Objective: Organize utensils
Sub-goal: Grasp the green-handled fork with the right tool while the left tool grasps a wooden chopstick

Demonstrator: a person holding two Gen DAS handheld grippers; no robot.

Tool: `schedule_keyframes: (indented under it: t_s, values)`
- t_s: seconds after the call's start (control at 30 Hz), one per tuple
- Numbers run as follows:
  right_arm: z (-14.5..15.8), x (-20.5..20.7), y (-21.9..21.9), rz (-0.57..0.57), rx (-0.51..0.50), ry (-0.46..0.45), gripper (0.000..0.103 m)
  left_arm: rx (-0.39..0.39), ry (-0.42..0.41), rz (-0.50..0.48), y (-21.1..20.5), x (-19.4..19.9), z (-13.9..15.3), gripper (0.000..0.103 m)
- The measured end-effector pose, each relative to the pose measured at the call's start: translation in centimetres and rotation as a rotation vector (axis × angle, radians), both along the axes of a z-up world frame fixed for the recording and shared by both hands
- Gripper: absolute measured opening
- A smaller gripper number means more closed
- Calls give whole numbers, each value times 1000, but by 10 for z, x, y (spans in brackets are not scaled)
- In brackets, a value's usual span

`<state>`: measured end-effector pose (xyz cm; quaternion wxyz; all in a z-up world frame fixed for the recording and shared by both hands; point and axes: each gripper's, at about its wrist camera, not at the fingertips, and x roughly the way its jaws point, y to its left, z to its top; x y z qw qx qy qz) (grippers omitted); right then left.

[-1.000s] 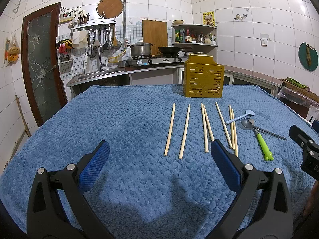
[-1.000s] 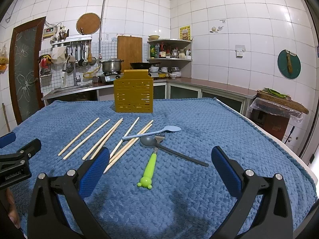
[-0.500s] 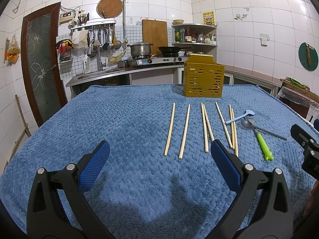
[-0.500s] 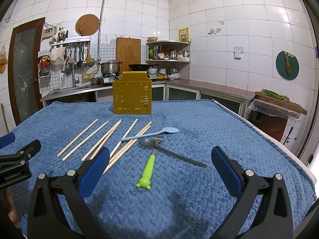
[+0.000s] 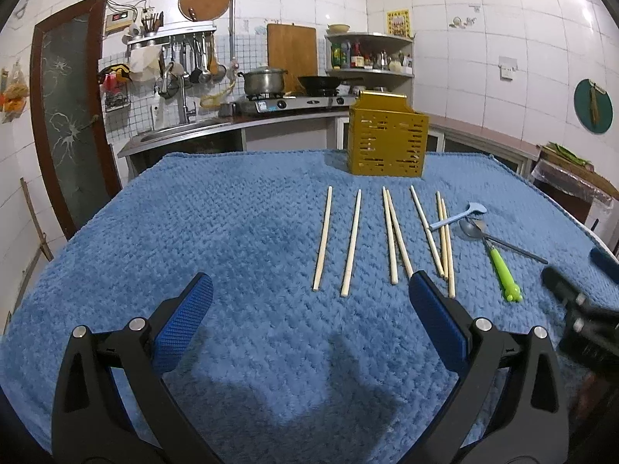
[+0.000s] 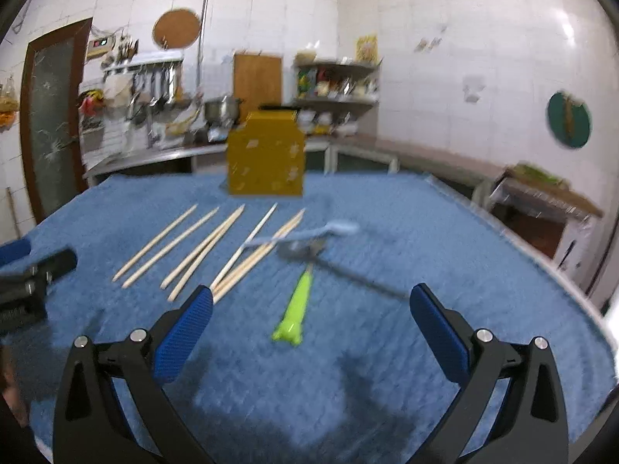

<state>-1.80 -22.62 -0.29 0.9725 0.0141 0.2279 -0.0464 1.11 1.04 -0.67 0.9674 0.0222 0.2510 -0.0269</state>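
Both the left gripper (image 5: 309,309) and right gripper (image 6: 311,311) hover spread wide, holding nothing, above the blue towel (image 5: 193,232), where pale wooden chopsticks (image 5: 350,241), spoons and a green-handled fork (image 6: 296,309) lie before the yellow holder (image 5: 387,143).

Chopsticks (image 5: 390,237), spoons (image 5: 470,229) flat before holder (image 5: 388,146)
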Motion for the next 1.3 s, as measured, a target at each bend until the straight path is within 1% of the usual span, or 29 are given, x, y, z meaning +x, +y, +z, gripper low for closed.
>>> schedule_keyframes:
  t_s: [0.07,0.23,0.27,0.33,0.4,0.47,0.53,0.6,0.67,0.77,0.83,0.93,0.97,1.07,1.13,1.27,1.3]
  values:
    - [3,2,-2,6,15,9,99,-4,7,0,3,2,7,98]
    - [31,13,-1,14,-8,-40,99,-21,-2,12,9,15,31,98]
    - [35,18,-1,16,-4,-34,99,-21,2,9,10,20,36,98]
    - [42,32,-3,20,5,6,99,-14,12,-2,9,30,44,98]
    - [46,43,-4,41,-3,17,99,-12,30,-17,8,42,50,98]
    - [50,55,-5,20,-32,24,99,-5,51,-24,8,55,54,98]
    - [52,69,-9,15,-24,49,99,-6,82,-37,6,72,56,98]
    - [51,89,-14,13,-4,85,99,-9,109,-45,3,87,56,98]
    - [48,104,-18,-12,-10,109,99,-10,129,-48,1,101,55,98]
    - [39,126,-26,-44,-11,145,99,-16,178,-69,-4,125,50,98]
    - [30,140,-30,-57,-4,183,99,-2,198,-65,-7,139,46,98]
    - [16,157,-38,-74,14,239,99,-3,251,-80,-11,163,37,98]
    - [10,166,-41,-82,24,274,99,0,262,-77,-12,171,34,98]
    - [-2,179,-45,-94,43,324,99,1,301,-74,-16,191,23,98]
    - [-10,187,-44,-109,31,354,99,-7,326,-76,-19,202,13,98]
    - [-18,200,-44,-111,34,375,99,-9,372,-85,-20,217,-4,86]
    - [-19,203,-43,-108,36,381,95,-16,378,-84,-20,219,-7,83]
